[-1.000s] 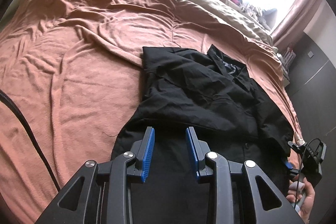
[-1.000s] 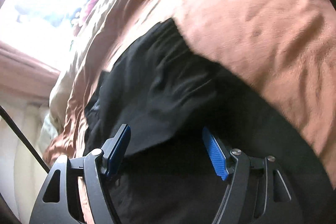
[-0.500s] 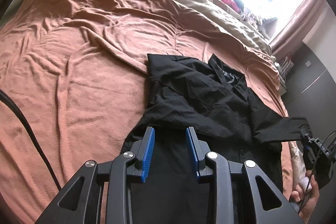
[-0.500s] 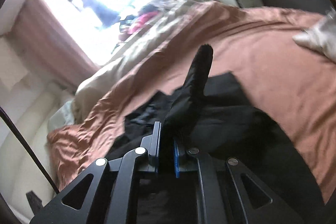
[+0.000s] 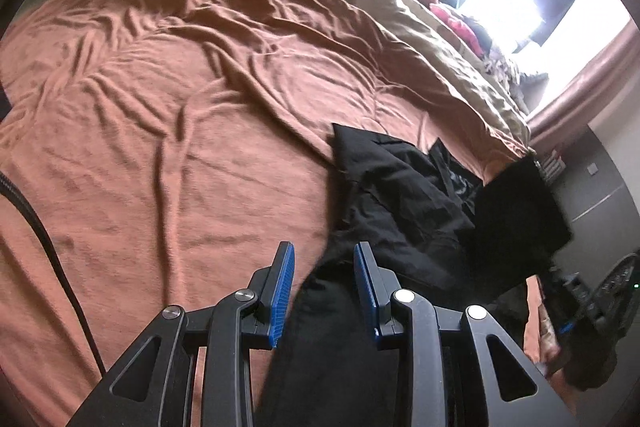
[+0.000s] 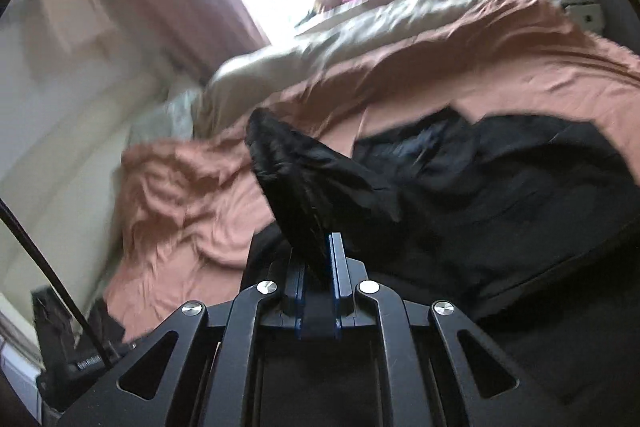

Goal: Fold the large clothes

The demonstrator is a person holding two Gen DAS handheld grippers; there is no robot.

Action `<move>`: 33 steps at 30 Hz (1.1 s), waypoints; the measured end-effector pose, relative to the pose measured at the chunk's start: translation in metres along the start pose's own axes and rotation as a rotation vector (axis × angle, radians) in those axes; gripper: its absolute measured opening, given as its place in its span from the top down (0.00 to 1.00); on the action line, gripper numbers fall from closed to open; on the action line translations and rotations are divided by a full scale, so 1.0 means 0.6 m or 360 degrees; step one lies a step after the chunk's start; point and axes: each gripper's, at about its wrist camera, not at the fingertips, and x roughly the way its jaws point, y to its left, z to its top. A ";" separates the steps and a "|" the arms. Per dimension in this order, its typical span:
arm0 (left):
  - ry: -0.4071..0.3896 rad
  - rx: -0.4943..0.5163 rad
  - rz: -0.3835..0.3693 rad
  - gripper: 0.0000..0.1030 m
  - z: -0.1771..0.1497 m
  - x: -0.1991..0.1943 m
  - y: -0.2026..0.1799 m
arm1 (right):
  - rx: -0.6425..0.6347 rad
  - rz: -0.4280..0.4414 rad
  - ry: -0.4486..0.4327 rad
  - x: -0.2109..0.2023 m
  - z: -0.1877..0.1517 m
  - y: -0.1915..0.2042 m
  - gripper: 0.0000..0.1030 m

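Pinching a sleeve (image 6: 304, 179) of the crumpled black cloth shirt (image 5: 404, 195), our right gripper (image 6: 318, 259) has just closed and lifted it for folding; left gripper (image 5: 323, 291) spread, holding nothing.

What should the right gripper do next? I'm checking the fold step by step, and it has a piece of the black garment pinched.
Probably carry the pinched flap across the black garment and lay it flat: the right gripper is shut on a lifted fold, while the left gripper is open above the hem.

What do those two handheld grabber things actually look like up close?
Both are black angular frames with triangular cut-outs and round silver bolts. The left gripper has two fingers lined with ribbed blue pads; the right gripper has the same blue-edged fingers. A black cable trails beside each.
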 end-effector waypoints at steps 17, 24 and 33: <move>0.0048 0.0087 0.0023 0.67 -0.012 0.016 -0.025 | 0.0214 -0.0156 0.0108 -0.008 0.028 -0.171 0.29; 0.0126 0.0190 -0.0065 0.67 -0.027 0.050 -0.081 | 0.0552 -0.0448 0.0076 -0.066 0.024 -0.333 0.35; 0.0265 0.0290 -0.0025 0.67 -0.046 0.134 -0.142 | 0.0791 -0.0374 0.0093 -0.040 0.034 -0.389 0.82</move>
